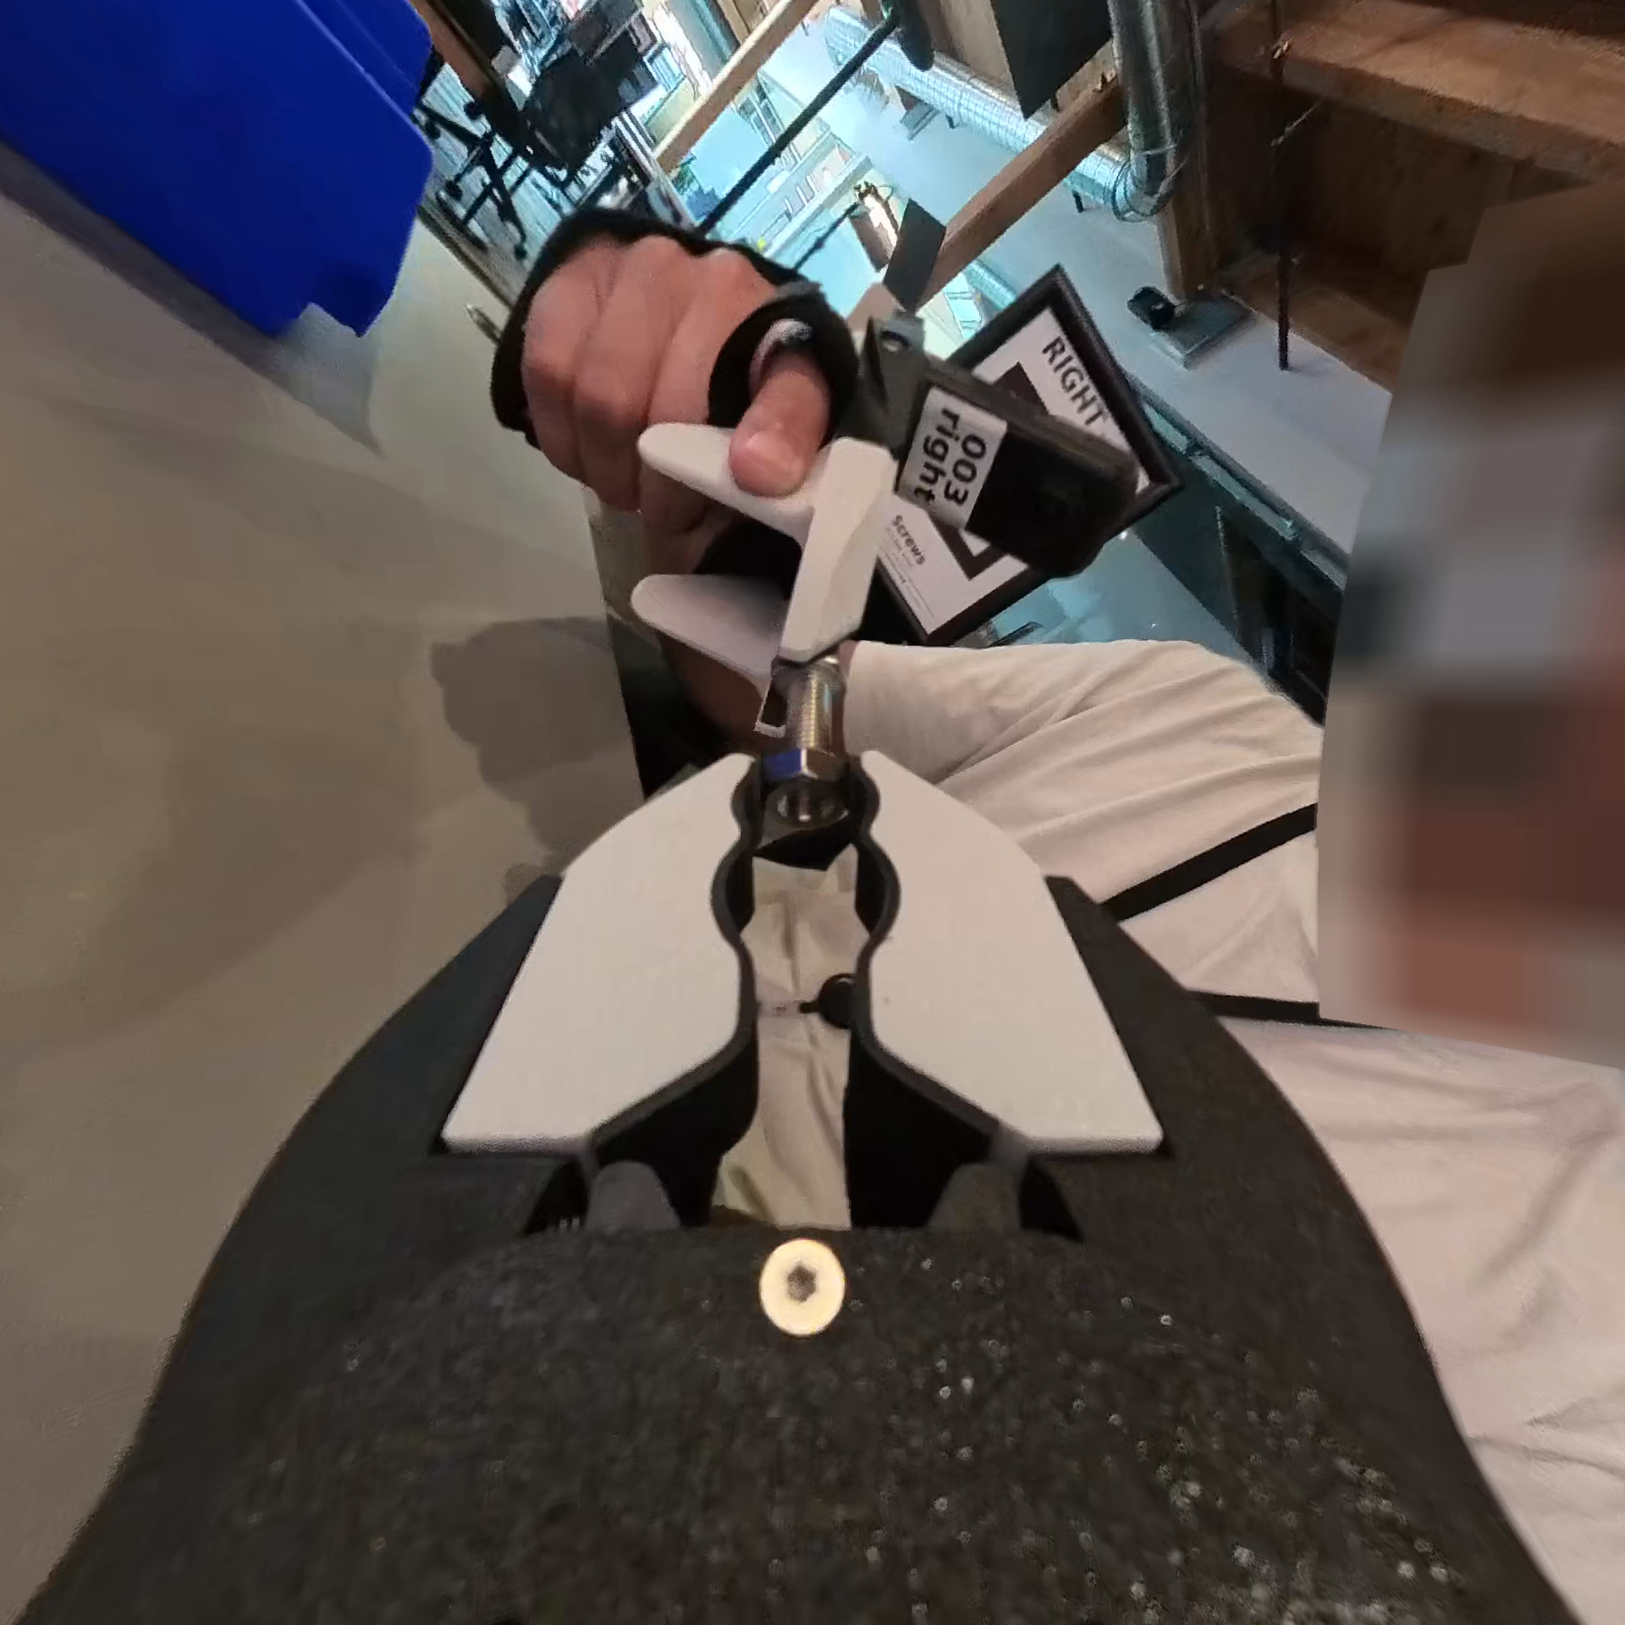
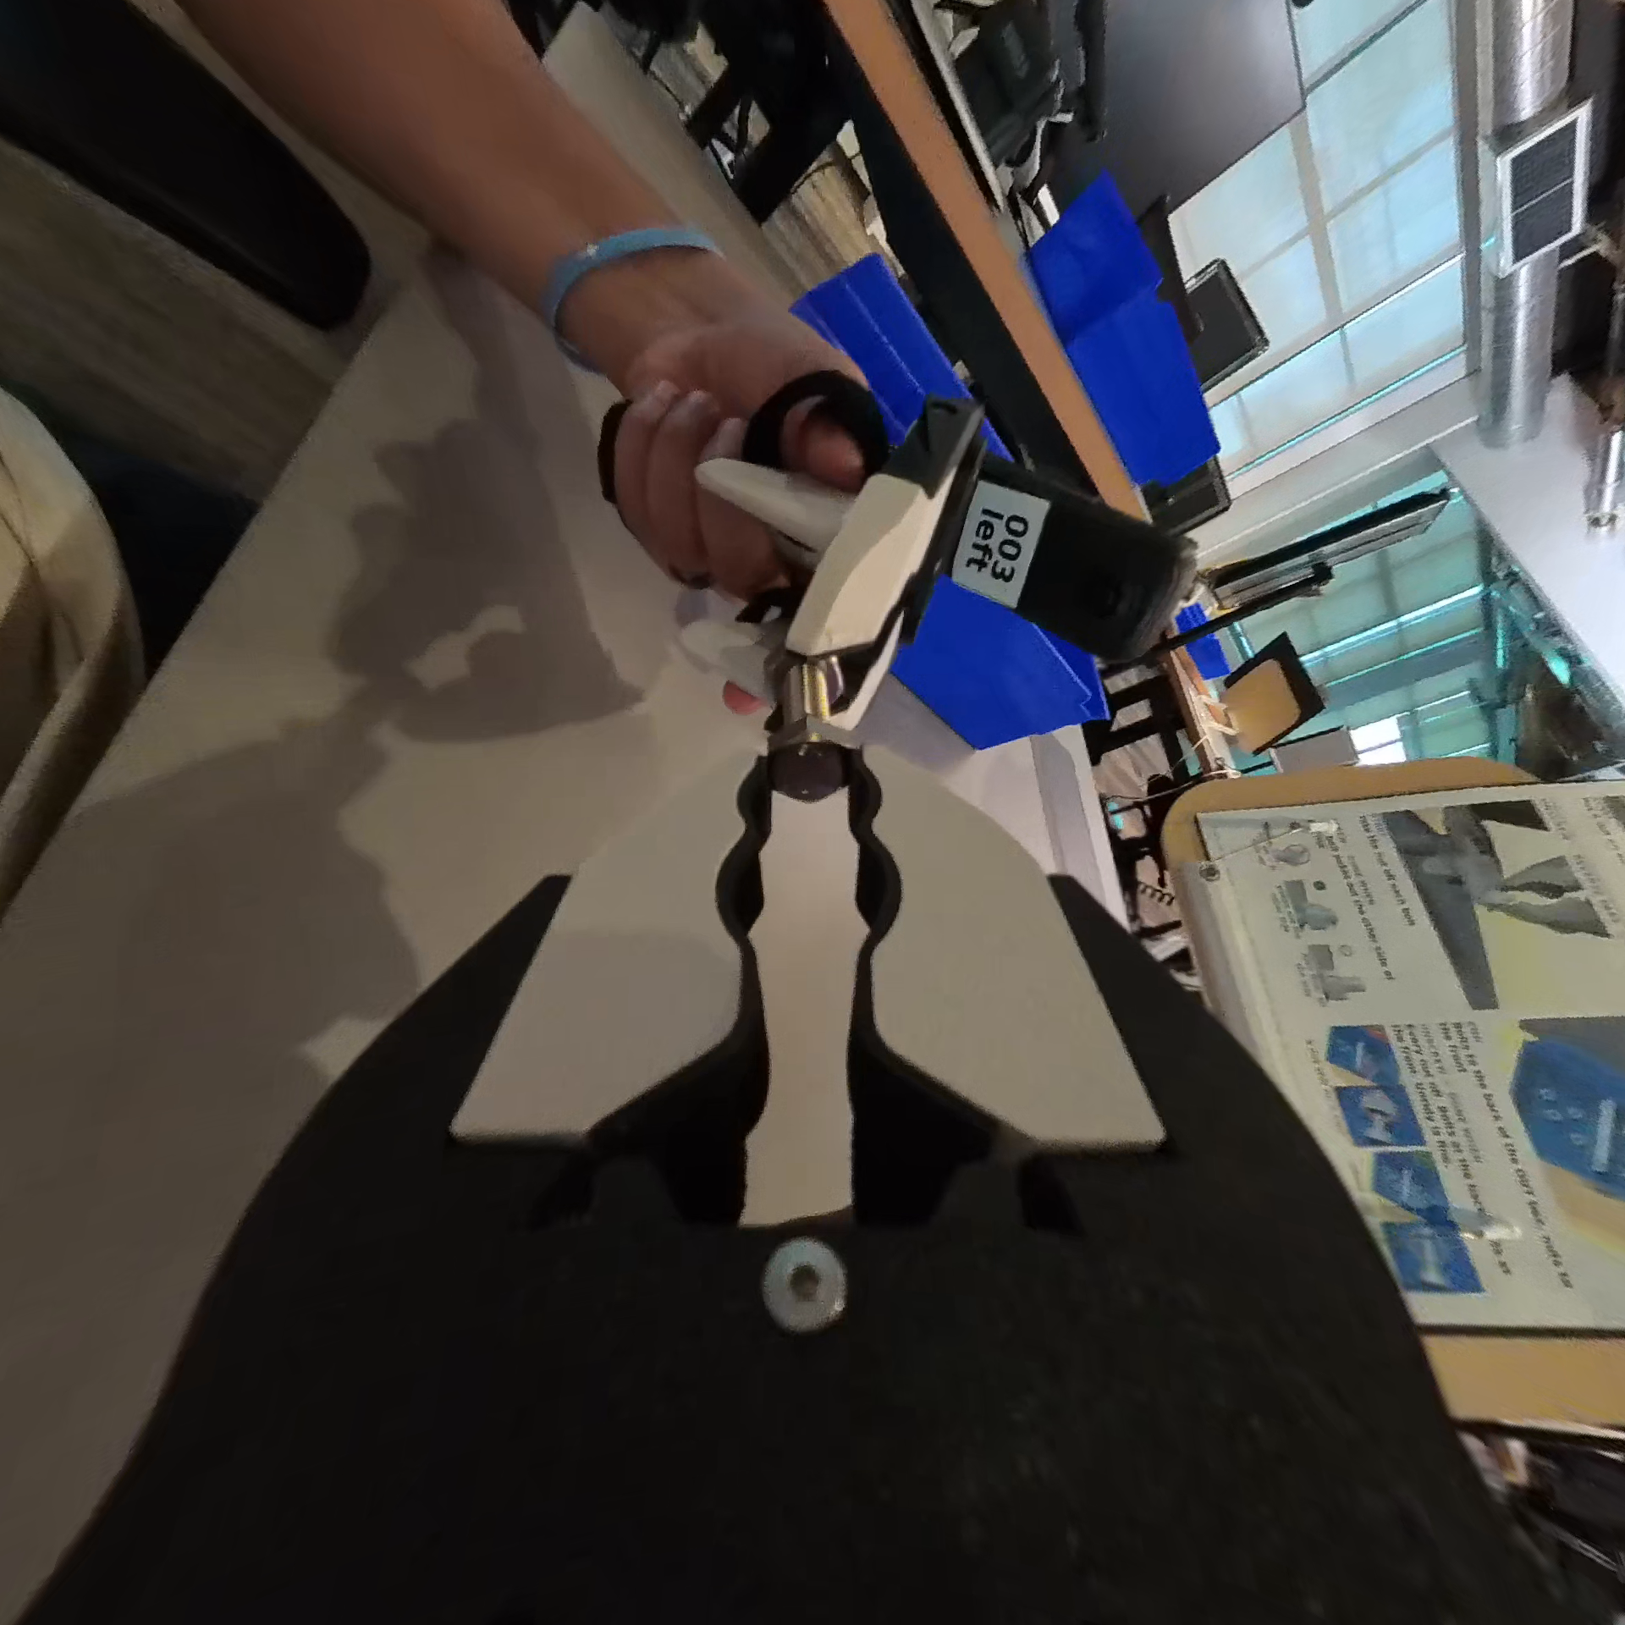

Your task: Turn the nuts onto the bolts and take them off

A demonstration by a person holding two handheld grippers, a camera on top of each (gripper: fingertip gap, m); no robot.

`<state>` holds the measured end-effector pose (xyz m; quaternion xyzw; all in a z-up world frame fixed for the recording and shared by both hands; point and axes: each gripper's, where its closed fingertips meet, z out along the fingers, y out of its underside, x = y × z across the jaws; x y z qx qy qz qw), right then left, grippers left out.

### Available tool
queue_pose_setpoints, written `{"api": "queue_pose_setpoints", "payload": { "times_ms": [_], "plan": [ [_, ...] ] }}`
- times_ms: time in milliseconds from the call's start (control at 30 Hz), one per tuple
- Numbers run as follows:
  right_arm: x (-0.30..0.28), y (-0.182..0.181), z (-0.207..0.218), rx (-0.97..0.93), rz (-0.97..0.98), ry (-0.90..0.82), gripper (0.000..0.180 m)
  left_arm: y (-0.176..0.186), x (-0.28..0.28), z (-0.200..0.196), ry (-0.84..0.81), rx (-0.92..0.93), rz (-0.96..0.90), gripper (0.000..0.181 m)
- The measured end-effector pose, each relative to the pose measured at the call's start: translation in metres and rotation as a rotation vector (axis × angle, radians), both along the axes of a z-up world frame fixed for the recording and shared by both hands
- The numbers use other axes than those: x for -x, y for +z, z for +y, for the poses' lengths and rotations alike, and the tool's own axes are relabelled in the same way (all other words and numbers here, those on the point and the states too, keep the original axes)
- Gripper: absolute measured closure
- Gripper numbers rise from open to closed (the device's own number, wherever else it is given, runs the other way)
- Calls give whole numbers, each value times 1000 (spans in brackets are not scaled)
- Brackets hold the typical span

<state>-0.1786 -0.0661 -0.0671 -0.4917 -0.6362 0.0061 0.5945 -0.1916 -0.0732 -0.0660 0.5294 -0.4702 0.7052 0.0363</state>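
Note:
A silver bolt with a hex nut on it is held in the air between the two grippers. In the left wrist view my left gripper is shut on the hex nut. The bolt's threaded shank runs from the nut into the white fingers of the right gripper, which a hand holds. In the right wrist view my right gripper is shut on the bolt's round end. Just beyond it the left gripper grips the silver part with the nut.
Blue bins stand on the pale table behind the left gripper, and another blue bin shows at the upper left. A framed sign and a laminated instruction sheet stand nearby. The person's white shirt is close behind. My two grippers' fingertips are within a few centimetres of each other.

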Motion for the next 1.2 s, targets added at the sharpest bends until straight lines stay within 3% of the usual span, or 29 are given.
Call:
{"api": "queue_pose_setpoints", "payload": {
  "times_ms": [100,167,200,267,367,433,500,633,767,867,900,967,1100,1200],
  "plan": [
    [1,-1,3,120,98,-1,163,-3,0,7,66,-147,-59,162],
    [-2,3,6,213,187,-1,163,-1,0,17,161,-297,-100,127],
    [-4,7,8,269,240,-5,163,4,1,22,208,-357,-133,122],
    [-7,12,10,377,342,6,163,9,3,33,315,-530,-191,122],
    [-9,15,16,543,464,11,163,6,3,49,489,-963,-255,127],
    [-8,18,17,617,537,35,163,7,5,40,502,-1170,-328,135],
    [-6,19,14,693,580,76,163,7,5,30,490,-1250,-376,145],
    [1,17,11,757,614,118,163,4,4,28,479,-1274,-363,133],
    [10,12,8,794,621,143,163,7,2,24,477,-1264,-385,133],
    [15,10,7,823,640,161,163,6,2,25,490,-1299,-392,146],
    [15,9,8,821,642,159,163,5,3,22,477,-1297,-403,162],
    [15,10,8,815,648,162,163,3,3,22,451,-1249,-371,162],
    [15,12,5,651,560,139,163,6,4,16,387,-1052,-349,162],
    [14,11,2,367,382,86,163,5,4,9,304,-814,-308,162]
  ]
}}
